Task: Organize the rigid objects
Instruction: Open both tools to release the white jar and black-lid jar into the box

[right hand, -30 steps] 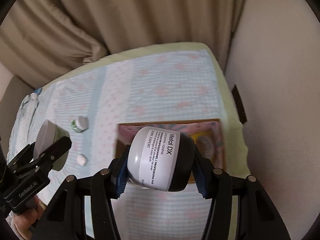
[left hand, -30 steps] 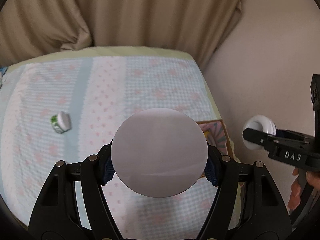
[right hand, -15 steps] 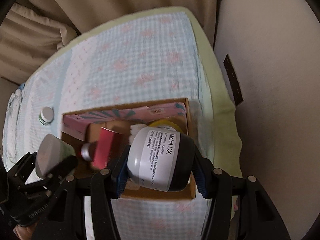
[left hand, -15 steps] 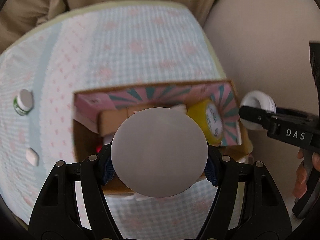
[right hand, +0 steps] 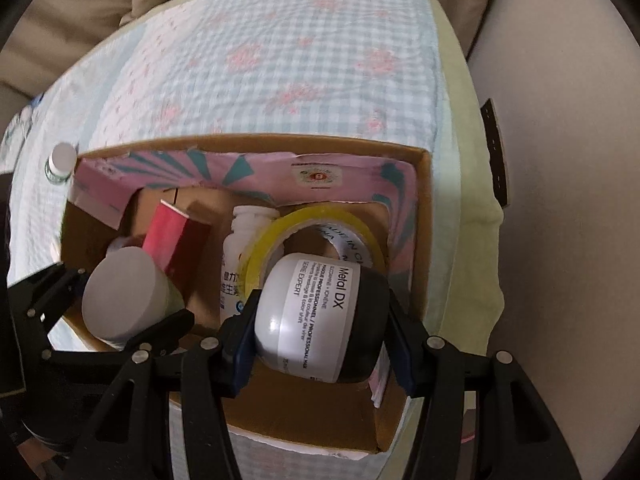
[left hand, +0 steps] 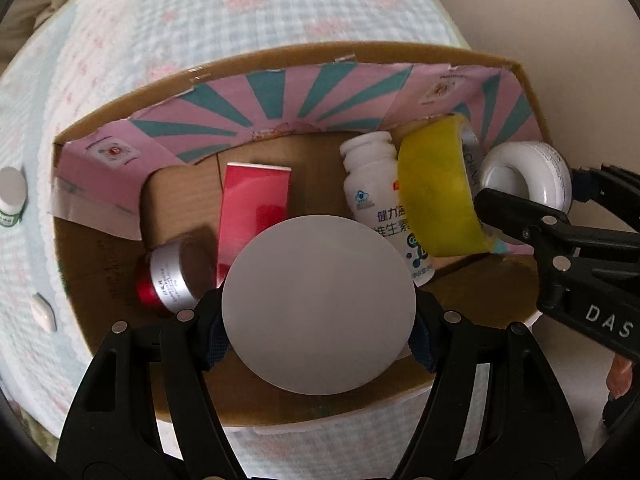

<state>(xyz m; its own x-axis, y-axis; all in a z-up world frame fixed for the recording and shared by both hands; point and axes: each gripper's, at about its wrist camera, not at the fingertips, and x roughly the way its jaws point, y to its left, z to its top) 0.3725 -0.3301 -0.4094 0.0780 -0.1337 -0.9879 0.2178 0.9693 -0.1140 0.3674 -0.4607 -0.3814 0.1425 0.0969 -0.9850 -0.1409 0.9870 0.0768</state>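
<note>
We hold two things over the open box (left hand: 520,76), which sits at the right edge of the bed (left hand: 280,4). At the left, our left gripper (left hand: 319,322) is clamped on a round tub (left hand: 319,306), its flat pale face toward the camera, and it hangs over the box's near left part, above the bare floor just this side of the red jar (left hand: 168,280) and the red carton (left hand: 252,212). Further right lie the white bottle (left hand: 372,184) and the yellow tape (left hand: 436,192), filling the far right corner. Our right gripper (right hand: 320,332) is clamped on the Metal DX jar (right hand: 316,320), lying on its side across the pads, over the near right part, with the tape roll just beyond it. Both point straight down, so each drop spot is directly below its own jaws; we judge the right one tighter.
</note>
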